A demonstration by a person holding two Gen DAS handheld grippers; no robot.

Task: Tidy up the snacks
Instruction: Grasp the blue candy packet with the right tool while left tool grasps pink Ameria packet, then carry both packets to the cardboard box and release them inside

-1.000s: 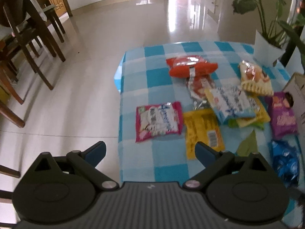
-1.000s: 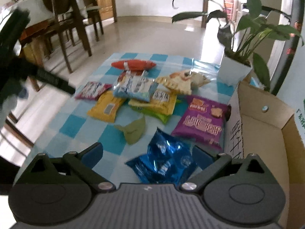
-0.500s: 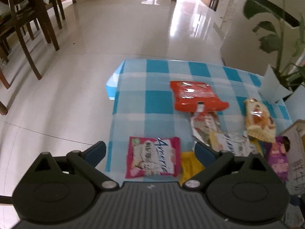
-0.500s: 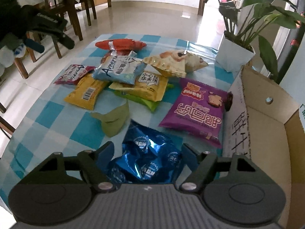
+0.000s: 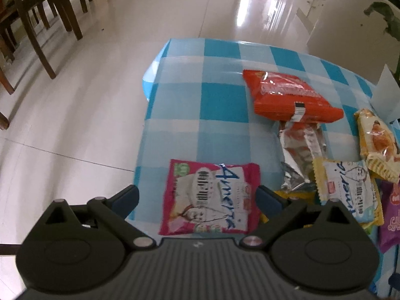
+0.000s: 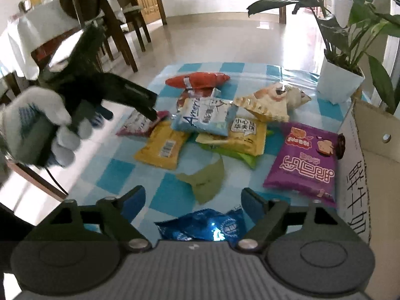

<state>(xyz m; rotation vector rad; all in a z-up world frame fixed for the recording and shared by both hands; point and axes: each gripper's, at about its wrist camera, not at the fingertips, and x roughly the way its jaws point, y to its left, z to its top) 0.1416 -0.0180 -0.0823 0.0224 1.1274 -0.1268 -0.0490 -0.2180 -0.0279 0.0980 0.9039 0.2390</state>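
Beside the cardboard box [image 6: 375, 135], every snack packet [image 6: 207, 115] lying loose on the desk [image 5: 225, 95]; nothing seen packed yet. Left gripper [image 5: 197, 197] fingers spread wide around the pink packet [image 5: 210, 197], not gripping. Right gripper [image 6: 193, 200] fingers just reopened, wide and empty above the blue packet [image 6: 202, 227]

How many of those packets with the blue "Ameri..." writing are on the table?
2. A pink packet lies alone near the checked tablecloth's edge; a light-blue packet sits atop the central pile. More could be hidden underneath.
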